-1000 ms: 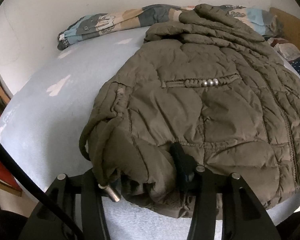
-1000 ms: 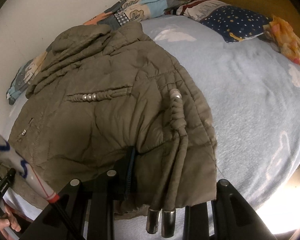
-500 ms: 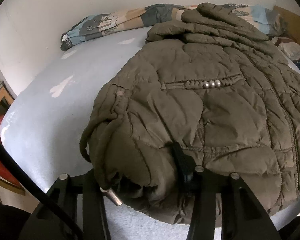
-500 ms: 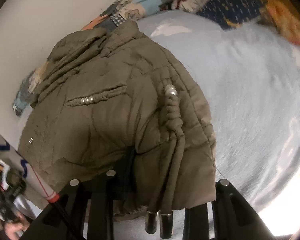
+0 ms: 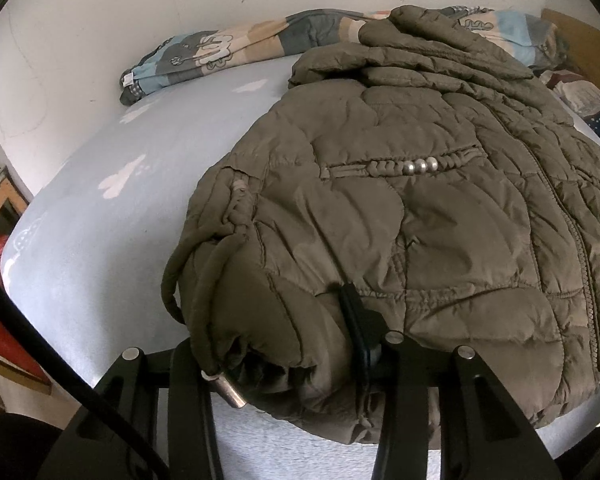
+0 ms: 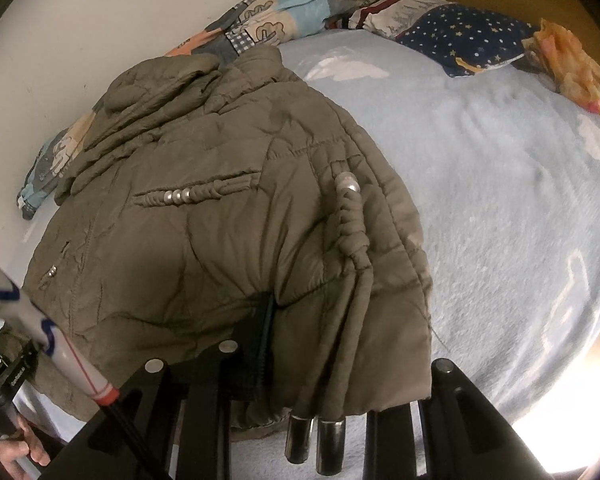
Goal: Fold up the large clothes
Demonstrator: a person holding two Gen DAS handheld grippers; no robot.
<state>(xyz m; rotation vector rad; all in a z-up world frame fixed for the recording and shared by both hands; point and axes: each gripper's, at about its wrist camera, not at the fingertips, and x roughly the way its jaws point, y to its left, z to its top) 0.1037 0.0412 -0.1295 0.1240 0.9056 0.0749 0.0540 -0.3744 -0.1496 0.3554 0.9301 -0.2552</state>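
**Jacket hem held at both near corners**

An olive quilted jacket (image 5: pixel 400 216) is spread on a pale blue bed (image 5: pixel 112 240), collar toward the wall, hem toward the cameras. The hem's left corner is bunched between the jaws of the left gripper (image 5: pixel 284 356); they are seen pinching the padded fabric, one dark finger (image 5: pixel 356 320) pressed into a quilt seam. The right corner (image 6: pixel 340 340) is likewise pinched by the right gripper (image 6: pixel 320 364), its jaws closed on the fabric. Two drawcords with metal tips (image 6: pixel 314 440) are seen hanging over the hem there. A patterned blanket (image 5: pixel 236 52) is bunched along the wall, and a star-print pillow (image 6: pixel 468 40) lies beyond the jacket.
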